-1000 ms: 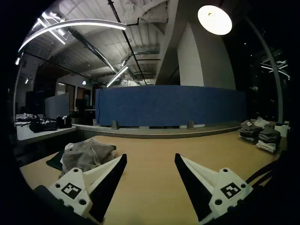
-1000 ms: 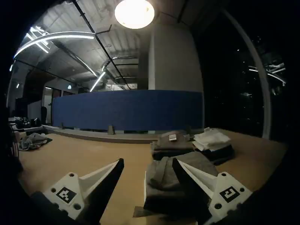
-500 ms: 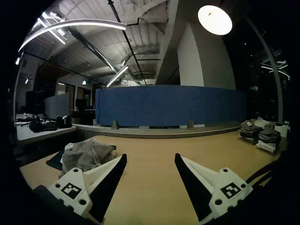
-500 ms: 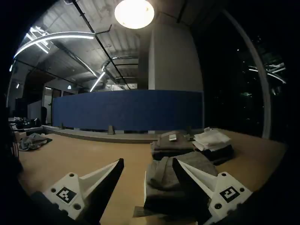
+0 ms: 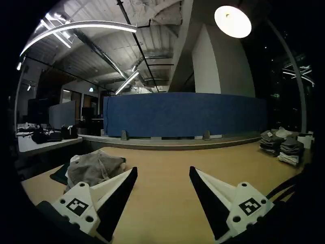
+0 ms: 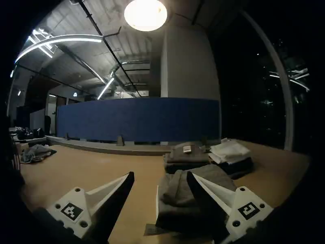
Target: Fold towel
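Towel (image 5: 94,166), grey and crumpled, is lying in a heap on the far left part of the wooden table (image 5: 162,156) in the left gripper view, sitting partly on a dark green cloth (image 5: 58,175). Left gripper (image 5: 163,168) is hovering low over the tabletop with its fingers spread wide apart and nothing between them. Its left finger (image 5: 118,189) is overlapping the near edge of the heap in the picture; contact cannot be told. Folded stacks (image 5: 283,146) are sitting at the far right of the table, well apart from the heap. A blue partition (image 5: 183,114) is running along the back edge, and a round ceiling lamp (image 5: 232,21) is glowing above. Bags (image 5: 53,133) are resting on a side desk to the left.

In the right gripper view, the right gripper (image 6: 160,173) is also gaping wide and gripping nothing. A folded grey towel (image 6: 183,195) is lying right in front of it, partly between the fingers and partly behind the right finger (image 6: 211,199); whether that finger is touching it cannot be told. Just behind it, a grey-brown folded stack (image 6: 185,157) is sitting beside a stack with white cloth on top (image 6: 230,154). The crumpled towel is showing small at the far left of the table here. The partition is crossing the background under the lamp.
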A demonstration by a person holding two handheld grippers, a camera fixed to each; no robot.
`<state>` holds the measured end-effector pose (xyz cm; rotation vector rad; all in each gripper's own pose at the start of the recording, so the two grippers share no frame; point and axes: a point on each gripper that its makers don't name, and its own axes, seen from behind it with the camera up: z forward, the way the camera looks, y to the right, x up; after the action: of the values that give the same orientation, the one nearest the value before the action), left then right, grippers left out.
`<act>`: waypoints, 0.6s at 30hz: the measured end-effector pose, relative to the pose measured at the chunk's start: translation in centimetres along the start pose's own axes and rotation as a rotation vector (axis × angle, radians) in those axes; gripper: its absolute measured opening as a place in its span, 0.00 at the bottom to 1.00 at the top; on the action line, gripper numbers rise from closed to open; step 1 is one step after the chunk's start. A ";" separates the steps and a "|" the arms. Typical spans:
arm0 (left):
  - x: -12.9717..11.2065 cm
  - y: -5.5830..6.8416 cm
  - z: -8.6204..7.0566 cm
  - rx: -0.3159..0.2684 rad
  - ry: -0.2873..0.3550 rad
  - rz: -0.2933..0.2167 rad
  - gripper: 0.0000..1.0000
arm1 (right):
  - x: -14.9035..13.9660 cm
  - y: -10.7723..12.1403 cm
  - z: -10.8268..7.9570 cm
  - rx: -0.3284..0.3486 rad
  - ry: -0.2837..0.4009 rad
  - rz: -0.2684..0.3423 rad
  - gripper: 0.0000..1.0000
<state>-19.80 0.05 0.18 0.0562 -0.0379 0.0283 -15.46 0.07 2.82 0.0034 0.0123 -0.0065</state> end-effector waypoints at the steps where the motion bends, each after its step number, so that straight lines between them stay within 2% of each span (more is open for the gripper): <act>1: 0.0 0.0 0.0 0.000 0.000 0.000 0.94 | 0.0 0.0 0.0 0.000 0.000 0.000 1.00; 18: 0.1 -0.1 -0.1 0.000 -0.001 -0.004 0.95 | -0.1 0.1 0.0 0.000 0.000 0.001 1.00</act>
<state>-19.71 0.00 0.06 0.0559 -0.0390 0.0247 -15.52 0.17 2.79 0.0037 0.0122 -0.0060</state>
